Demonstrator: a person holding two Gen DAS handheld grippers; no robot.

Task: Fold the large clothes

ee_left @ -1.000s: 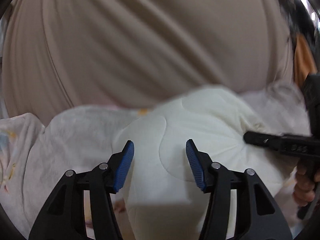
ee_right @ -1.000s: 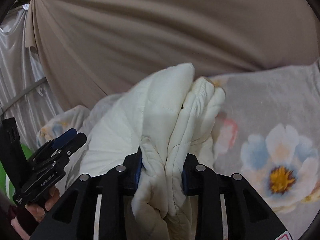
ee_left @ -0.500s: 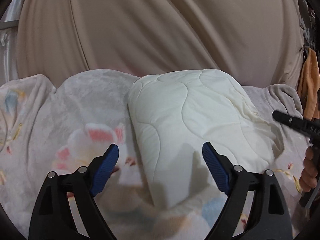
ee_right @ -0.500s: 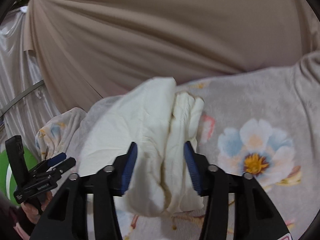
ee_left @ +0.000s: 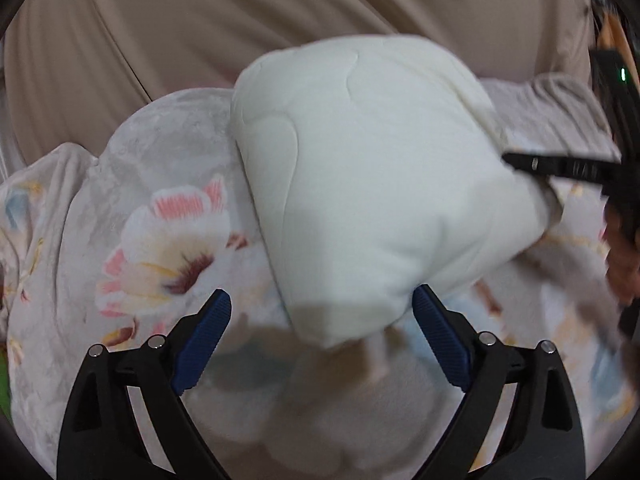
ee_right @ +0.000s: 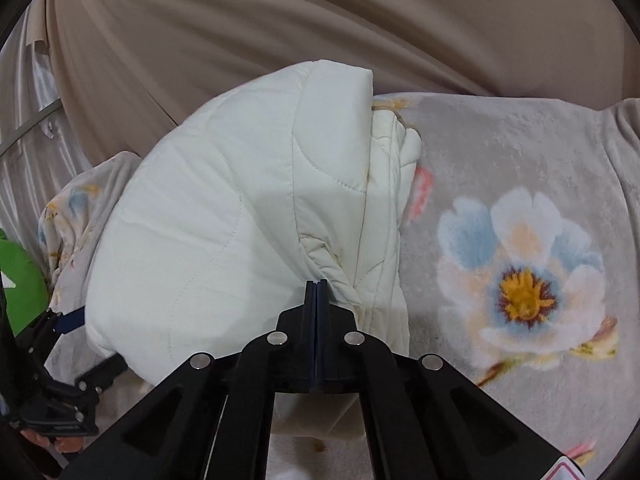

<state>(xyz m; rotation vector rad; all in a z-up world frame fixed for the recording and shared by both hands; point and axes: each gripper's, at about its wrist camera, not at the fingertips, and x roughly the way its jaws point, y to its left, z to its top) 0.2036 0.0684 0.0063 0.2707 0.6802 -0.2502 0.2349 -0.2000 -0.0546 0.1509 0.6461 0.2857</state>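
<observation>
left gripper (ee_left: 322, 320) jaws wide apart around folded cream quilt (ee_left: 372, 184), right gripper (ee_right: 317, 284) jaws pressed together, touching its edge

quilted garment (ee_right: 224, 232): matt cream padded cloth, stitched seams | blanket (ee_right: 520, 168): plush, faintly shiny floral fleece | curtain (ee_right: 320, 20): smooth beige cloth | left hand-held gripper (ee_left: 320, 336): matt black plastic, ribbed blue pads, metal rivets

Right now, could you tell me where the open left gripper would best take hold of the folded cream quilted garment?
Probably the near bottom corner of the folded cream quilted garment, approached from the front. That corner already sits between the open jaws of the left gripper, and looks compact enough to pinch.
</observation>
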